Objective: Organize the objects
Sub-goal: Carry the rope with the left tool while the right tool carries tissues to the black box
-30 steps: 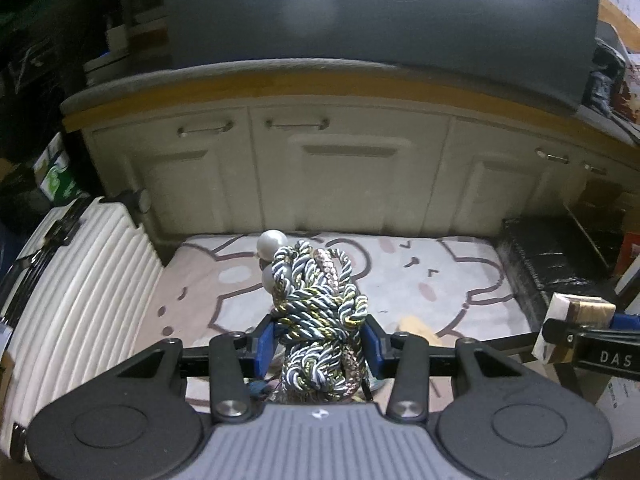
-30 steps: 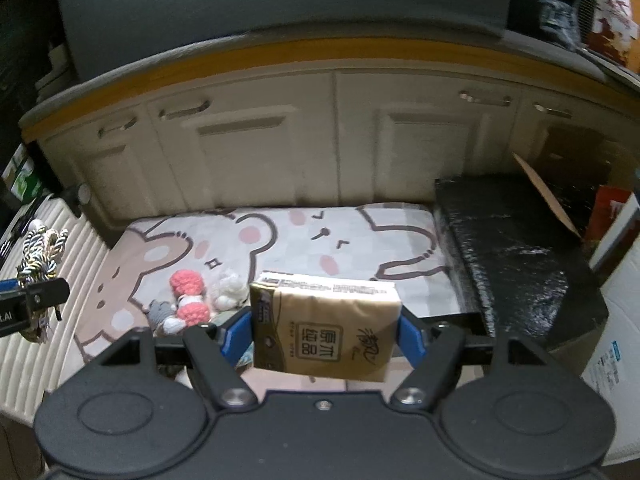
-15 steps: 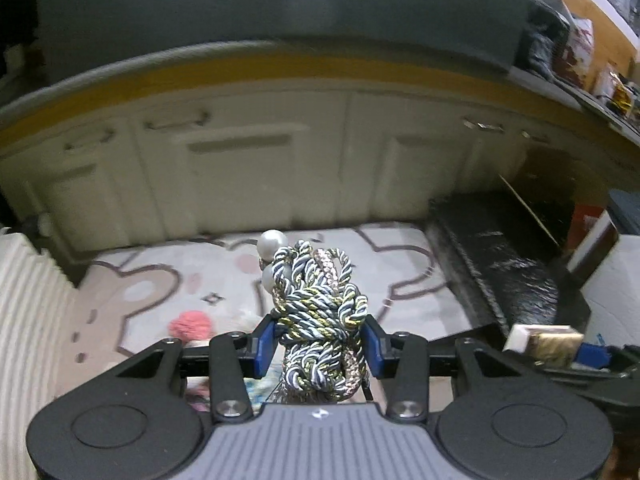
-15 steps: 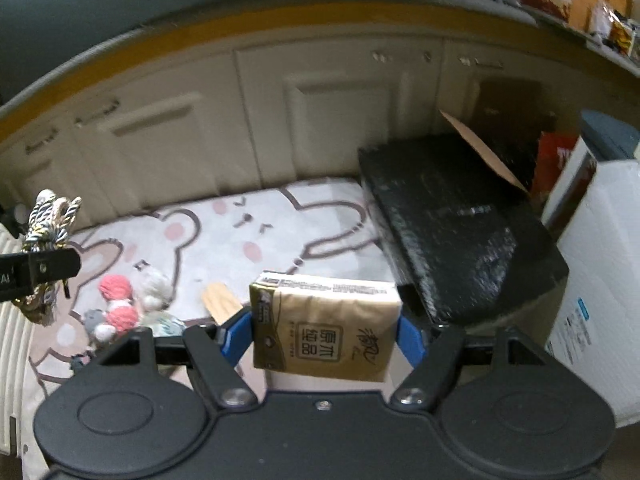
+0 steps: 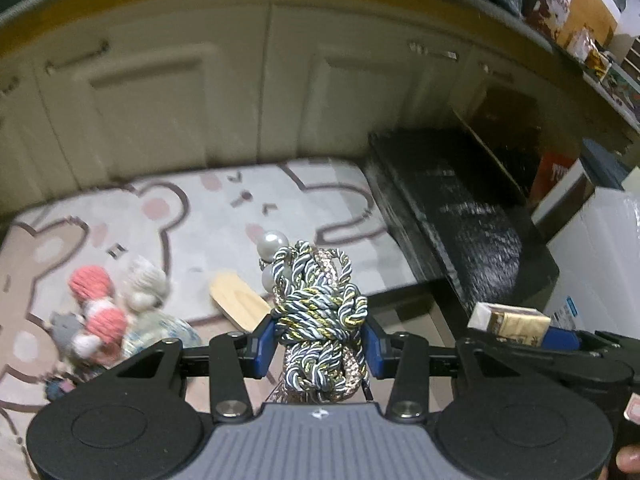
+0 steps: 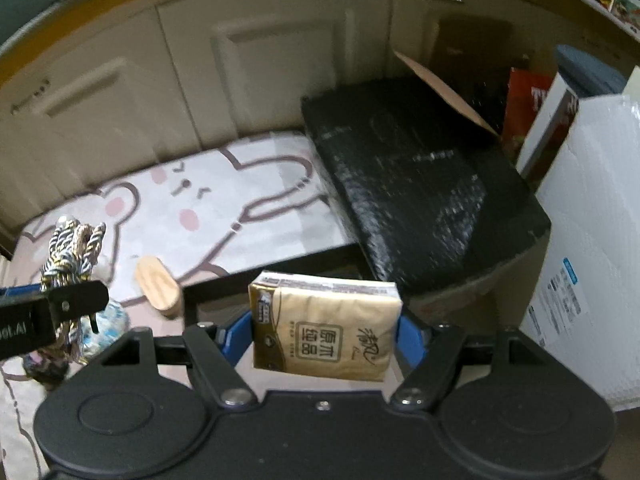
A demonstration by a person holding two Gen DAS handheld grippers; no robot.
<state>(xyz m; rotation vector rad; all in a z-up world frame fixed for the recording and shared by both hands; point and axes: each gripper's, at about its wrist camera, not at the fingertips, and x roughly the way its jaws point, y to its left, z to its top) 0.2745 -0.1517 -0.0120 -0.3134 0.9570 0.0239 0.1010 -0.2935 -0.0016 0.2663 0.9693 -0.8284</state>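
My left gripper [image 5: 318,338] is shut on a knotted bundle of grey, gold and pink cord [image 5: 320,320] with white pearls at its top, held above the mat. It also shows at the left of the right wrist view [image 6: 72,256]. My right gripper [image 6: 326,332] is shut on a tan tissue pack [image 6: 324,330], held above the mat's front edge; the pack also shows in the left wrist view [image 5: 508,322]. On the bunny-print mat [image 5: 224,216] lie pink and white knitted toys [image 5: 108,304] and a wooden piece [image 5: 240,306].
A black wrapped box [image 6: 420,184] stands right of the mat. A white carton [image 6: 592,248] is at the far right, with a red box [image 6: 524,108] behind it. Cream cabinet doors [image 6: 276,68] close off the back.
Both grippers have swung to the right, each still holding its object. The white suitcase has left the left wrist view, and the black box and white carton have come closer.
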